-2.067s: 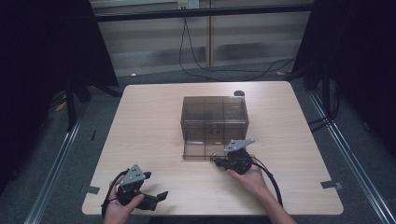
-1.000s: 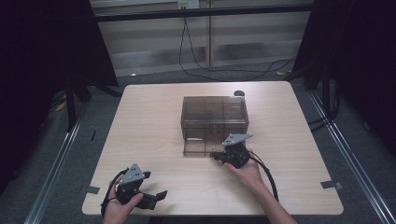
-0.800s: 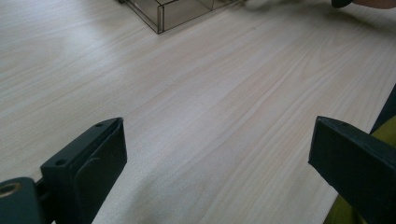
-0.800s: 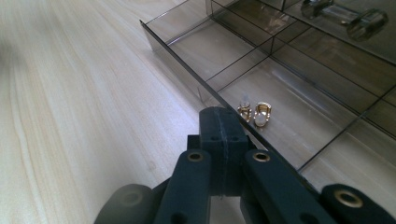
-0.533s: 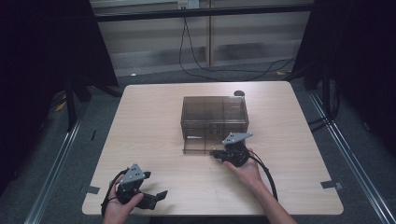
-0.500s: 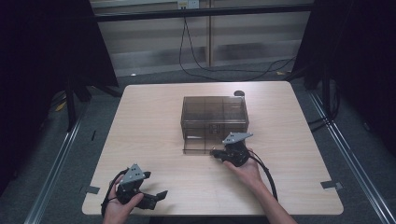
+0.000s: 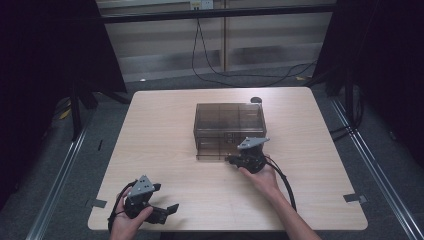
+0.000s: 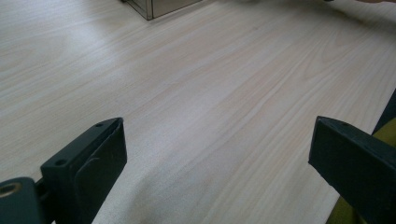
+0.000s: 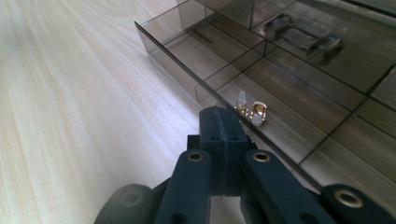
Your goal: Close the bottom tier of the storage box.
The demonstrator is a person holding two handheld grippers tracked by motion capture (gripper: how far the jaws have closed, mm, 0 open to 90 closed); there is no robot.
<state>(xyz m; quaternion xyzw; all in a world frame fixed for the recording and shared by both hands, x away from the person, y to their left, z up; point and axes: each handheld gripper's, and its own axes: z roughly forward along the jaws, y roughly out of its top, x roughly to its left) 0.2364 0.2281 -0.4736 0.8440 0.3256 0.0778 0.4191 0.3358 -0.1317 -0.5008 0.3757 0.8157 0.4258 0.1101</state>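
Observation:
A smoke-tinted clear drawer box (image 7: 229,120) stands mid-table, its bottom drawer (image 7: 212,154) pulled out a little. In the right gripper view the drawer (image 9: 196,51) shows several compartments; one holds small gold and white pieces (image 9: 250,111). My right gripper (image 7: 231,159) is shut with nothing between its jaws. Its tip (image 9: 219,122) is at the drawer's front wall, just before those pieces. My left gripper (image 7: 164,197) rests near the table's front left edge, far from the box. It stands open (image 8: 215,140) over bare wood.
A small dark round object (image 7: 256,99) lies behind the box near the table's far edge. Tape marks (image 7: 97,203) sit at the front corners. A cable (image 7: 285,185) trails from the right gripper toward the front edge. A box corner (image 8: 154,7) shows far off.
My right gripper has shifted slightly toward the box, and the drawer's front has slid back with it, so less of the drawer sticks out. The left gripper has stayed put.

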